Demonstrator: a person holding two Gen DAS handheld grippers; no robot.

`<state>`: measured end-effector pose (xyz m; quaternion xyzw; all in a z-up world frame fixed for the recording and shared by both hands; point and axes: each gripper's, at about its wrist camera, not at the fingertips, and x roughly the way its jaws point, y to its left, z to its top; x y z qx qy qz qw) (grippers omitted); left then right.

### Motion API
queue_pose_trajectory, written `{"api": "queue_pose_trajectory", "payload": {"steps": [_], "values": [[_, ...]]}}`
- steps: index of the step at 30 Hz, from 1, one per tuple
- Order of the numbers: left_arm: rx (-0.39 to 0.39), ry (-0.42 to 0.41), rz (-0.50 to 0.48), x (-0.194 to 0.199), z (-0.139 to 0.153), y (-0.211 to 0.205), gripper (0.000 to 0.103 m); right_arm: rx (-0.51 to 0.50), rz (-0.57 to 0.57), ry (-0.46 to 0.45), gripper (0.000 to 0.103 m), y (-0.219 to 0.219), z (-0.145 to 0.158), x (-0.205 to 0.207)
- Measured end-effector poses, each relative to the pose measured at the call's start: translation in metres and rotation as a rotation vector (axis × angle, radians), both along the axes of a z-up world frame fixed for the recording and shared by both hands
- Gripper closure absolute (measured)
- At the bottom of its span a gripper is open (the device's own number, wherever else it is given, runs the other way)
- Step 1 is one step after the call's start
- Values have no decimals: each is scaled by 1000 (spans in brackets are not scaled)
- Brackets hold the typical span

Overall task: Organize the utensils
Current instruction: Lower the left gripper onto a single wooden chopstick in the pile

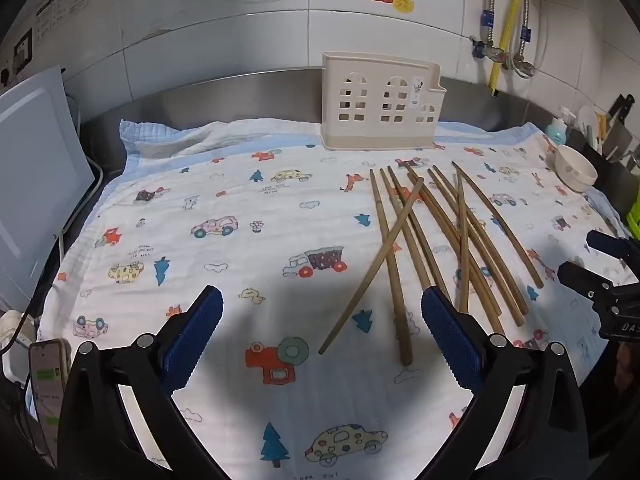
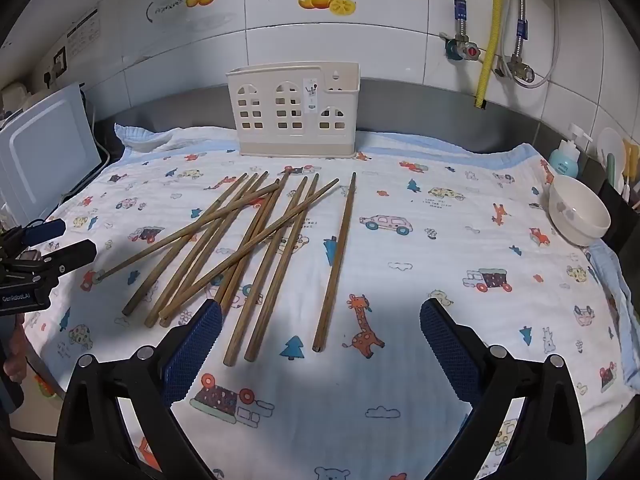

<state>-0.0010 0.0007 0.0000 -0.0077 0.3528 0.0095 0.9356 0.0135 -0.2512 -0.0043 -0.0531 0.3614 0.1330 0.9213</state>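
Observation:
Several brown wooden chopsticks lie loosely crossed on a printed cloth, also in the right wrist view. One chopstick lies apart on the right of the pile. A cream utensil holder with window cut-outs stands upright at the back by the wall, also in the right wrist view. My left gripper is open and empty, above the cloth left of the pile. My right gripper is open and empty, over the near ends of the chopsticks.
A white bowl sits at the right edge of the cloth. A white appliance stands at the left. A phone lies at the near left. Bottles and tools stand at the far right. Pipes hang on the tiled wall.

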Motion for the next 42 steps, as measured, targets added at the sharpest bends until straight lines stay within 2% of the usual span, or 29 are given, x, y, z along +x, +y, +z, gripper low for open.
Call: {"api": "queue_pose_trajectory", "payload": {"steps": [6,9,11,13,16,19,21,23,25,29,33,40,42], "values": [[-25,-7,-18,-4,-3,6,5,1,-6,0,7,-1,0,-2],[23,-36,-19,-9,-3,5,5,3,-10,-1,8,-3,0,0],[69,-24,-35,-6,-1,1,6,7,-9,2,9,-3,-1,0],[60,-18,-44,-5,-3,1,6,15,-10,1,14,-6,-1,-4],[26,-3,-61,-3,-6,3,21,23,-12,16,17,-7,-3,-3],[7,10,-75,-3,-14,5,43,27,-16,19,19,-7,-5,-3],[10,11,-84,-3,-18,4,50,28,-17,19,20,-7,-5,-4],[3,13,-111,-3,-22,4,58,37,-18,33,32,-8,-8,-2],[-8,22,-130,-2,-25,5,62,42,-20,43,34,-9,-10,0],[-2,50,-172,3,-34,3,70,47,-10,62,44,-6,-15,2],[-26,77,-200,10,-42,4,78,45,-11,74,48,-5,-18,5],[-18,112,-236,20,-50,0,79,49,-14,84,51,-3,-23,8],[-12,119,-244,23,-52,-4,84,52,-16,92,54,-3,-25,10]]}}
